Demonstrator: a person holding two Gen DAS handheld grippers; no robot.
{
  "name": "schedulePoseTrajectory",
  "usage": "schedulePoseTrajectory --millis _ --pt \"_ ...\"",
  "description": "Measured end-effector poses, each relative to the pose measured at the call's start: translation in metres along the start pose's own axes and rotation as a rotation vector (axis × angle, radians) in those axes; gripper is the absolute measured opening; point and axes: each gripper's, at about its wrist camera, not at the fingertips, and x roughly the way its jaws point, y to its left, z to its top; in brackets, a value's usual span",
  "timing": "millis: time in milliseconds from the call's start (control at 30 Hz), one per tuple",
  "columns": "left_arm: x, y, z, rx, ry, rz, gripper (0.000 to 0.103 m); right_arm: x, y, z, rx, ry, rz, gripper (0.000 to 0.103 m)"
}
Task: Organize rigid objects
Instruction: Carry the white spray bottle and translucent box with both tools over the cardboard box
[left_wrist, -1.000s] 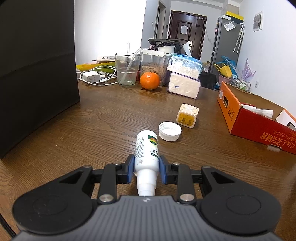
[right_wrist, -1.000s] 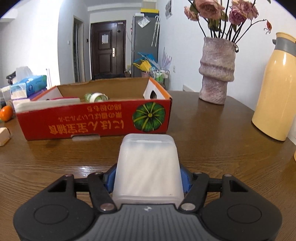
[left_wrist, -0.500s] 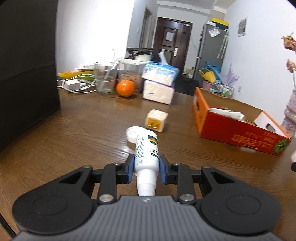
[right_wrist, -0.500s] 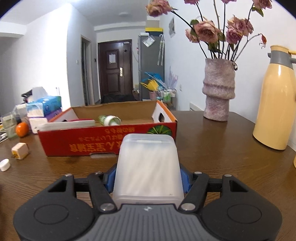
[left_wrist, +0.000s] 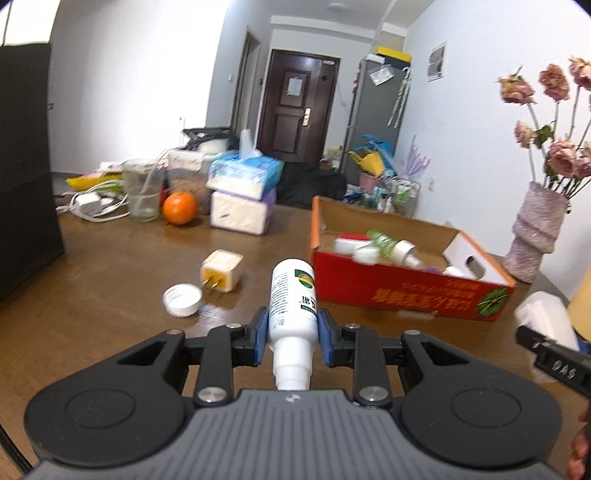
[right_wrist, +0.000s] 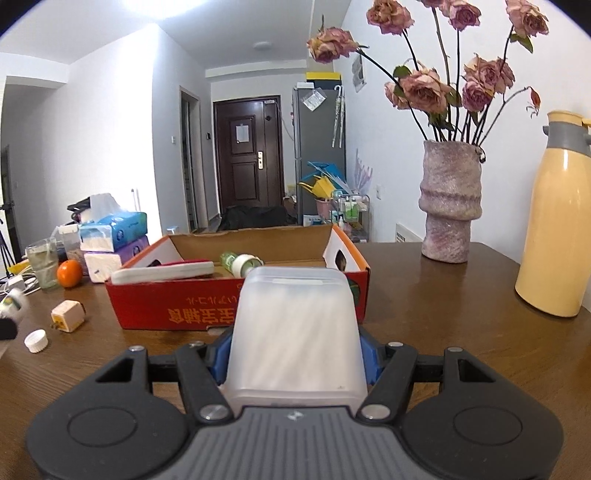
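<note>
Above wooden table (left_wrist: 110, 266), white bottle (left_wrist: 293, 295) sits clamped in left tool (left_wrist: 291, 336).

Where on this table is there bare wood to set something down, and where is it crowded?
Free: the table between the red box, vase and yellow flask. Crowded: the far left corner around the orange, glass and tissue packs.

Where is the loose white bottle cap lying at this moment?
In the left wrist view, the white cap lies on the wooden table, lower left of the yellow plug adapter.
</note>
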Motion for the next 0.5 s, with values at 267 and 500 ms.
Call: schedulePoseTrajectory --millis 267,500 --pt "0.004 -0.029 0.01 0.009 -0.011 -0.034 0.028 -0.005 -0.001 0.01 -0.007 -0.023 0.026 0.064" --pt "0.011 -0.046 0.02 0.008 -0.013 -0.062 0.028 -0.004 -0.002 0.02 -0.011 -0.048 0.035 0.064"
